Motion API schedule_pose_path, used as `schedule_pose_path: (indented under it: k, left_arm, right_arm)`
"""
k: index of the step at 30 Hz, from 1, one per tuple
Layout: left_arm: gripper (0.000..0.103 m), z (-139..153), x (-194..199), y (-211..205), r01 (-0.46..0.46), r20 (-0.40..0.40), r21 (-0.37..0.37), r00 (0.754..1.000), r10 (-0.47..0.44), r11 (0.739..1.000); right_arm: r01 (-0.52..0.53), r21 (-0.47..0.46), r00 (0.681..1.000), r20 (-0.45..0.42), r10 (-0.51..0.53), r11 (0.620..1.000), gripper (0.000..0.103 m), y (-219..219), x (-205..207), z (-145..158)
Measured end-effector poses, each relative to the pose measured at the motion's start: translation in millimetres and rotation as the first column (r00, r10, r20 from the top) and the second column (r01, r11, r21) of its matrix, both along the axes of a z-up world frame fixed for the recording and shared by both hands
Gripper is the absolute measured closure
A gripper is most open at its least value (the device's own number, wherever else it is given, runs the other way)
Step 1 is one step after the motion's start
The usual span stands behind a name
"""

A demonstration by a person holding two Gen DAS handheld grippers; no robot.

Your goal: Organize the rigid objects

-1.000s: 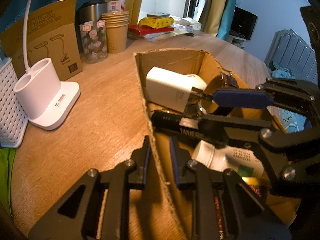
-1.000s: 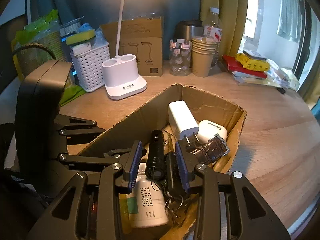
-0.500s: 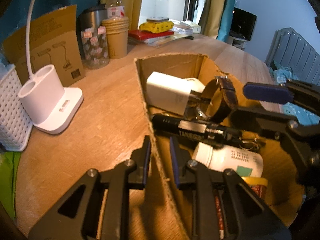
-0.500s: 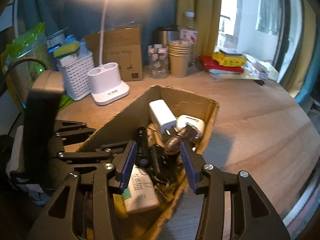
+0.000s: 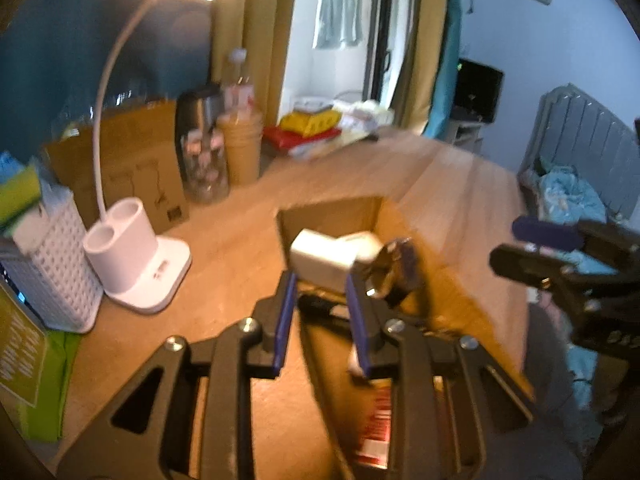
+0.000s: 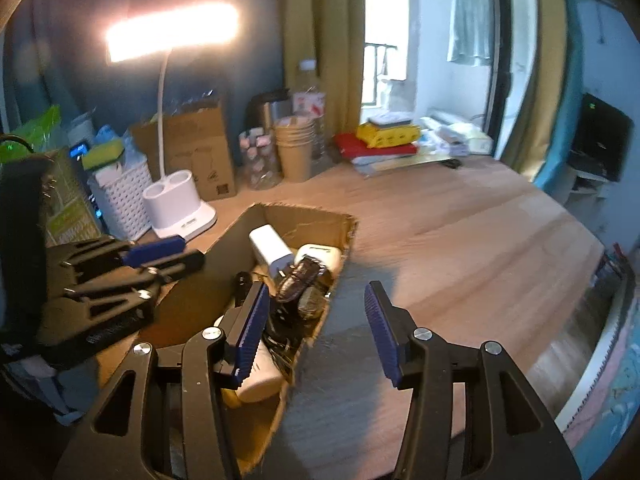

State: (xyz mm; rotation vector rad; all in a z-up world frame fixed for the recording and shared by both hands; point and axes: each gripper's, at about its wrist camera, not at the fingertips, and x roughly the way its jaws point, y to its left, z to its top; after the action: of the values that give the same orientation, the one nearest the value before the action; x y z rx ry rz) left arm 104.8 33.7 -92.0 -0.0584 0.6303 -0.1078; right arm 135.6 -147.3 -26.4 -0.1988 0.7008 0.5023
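I have the light wooden table (image 6: 460,240) under me and the open brown cardboard box (image 6: 308,216) near its front edge, already holding the rigid things: a white square plug charger (image 6: 268,250), a black cylindrical flashlight (image 6: 242,284) beside it, a dark-strapped wristwatch with a metal case (image 6: 298,280) lying on top, and a white bottle (image 6: 258,380) at the near end. I judge the sorting close to done, so the step in hand is simply to clear both tools out of the box without dragging anything along; to do it well I would lift straight up, watch the watch strap and the box wall, and not swing sideways until the fingers are above the rim. My left gripper (image 5: 320,316) hangs low over the box's left wall, its 2 jaws spread a little with the wall edge showing between them, gripping nothing that I can see, though the view is blurred. My right gripper (image 6: 316,332) hovers above the box's right wall, tilted forward and down, its 2 jaws wide apart and empty.
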Motion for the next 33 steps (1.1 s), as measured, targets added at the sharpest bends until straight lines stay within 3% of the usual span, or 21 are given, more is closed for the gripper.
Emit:
schedule_pose_path:
  k: [6, 8, 10, 14, 16, 18, 25, 33]
  left_arm:
    - [0.073, 40.4, -29.8, -15.5, 0.052, 0.072, -0.017, 0.996, -0.050, 0.999]
    - [0.067, 53.3, -39.3, -19.4, 0.061, 0.097, -0.020, 0.994, -0.059, 0.998]
    - [0.045, 63.3, -48.0, -19.9, 0.065, 0.117, -0.038, 0.991, -0.060, 0.997]
    - [0.039, 83.3, -64.8, -19.1, 0.055, 0.168, -0.058, 0.985, -0.044, 0.997]
    - [0.022, 90.1, -72.2, -18.9, 0.040, 0.181, -0.062, 0.983, -0.028, 0.997]
    - [0.016, 98.2, -82.5, -18.4, 0.039, 0.201, -0.083, 0.979, -0.021, 0.996]
    - [0.014, 112.7, -110.7, -35.3, 0.009, 0.243, -0.011, 0.970, -0.006, 1.000]
    - [0.014, 121.3, -127.1, -43.2, 0.017, 0.296, 0.024, 0.955, -0.023, 1.000]
  right_arm:
    - [0.093, 0.051, 0.993, 0.065, -0.097, 0.994, 0.049, -28.1, -25.4, 26.8]
    - [0.115, 0.060, 0.990, 0.081, -0.119, 0.992, 0.048, -35.0, -33.0, 33.8]
    - [0.131, 0.070, 0.986, 0.098, -0.137, 0.989, 0.046, -41.2, -41.0, 41.2]
    - [0.155, 0.077, 0.976, 0.141, -0.165, 0.985, 0.043, -46.8, -55.5, 53.8]
    - [0.164, 0.076, 0.971, 0.162, -0.175, 0.983, 0.041, -49.2, -63.9, 59.7]
    - [0.179, 0.069, 0.961, 0.200, -0.190, 0.981, 0.038, -50.3, -73.6, 65.0]
    - [0.233, 0.107, 0.922, 0.291, -0.254, 0.967, 0.035, -61.3, -107.3, 91.8]
    - [0.257, 0.112, 0.912, 0.301, -0.279, 0.960, 0.034, -67.2, -113.5, 95.1]
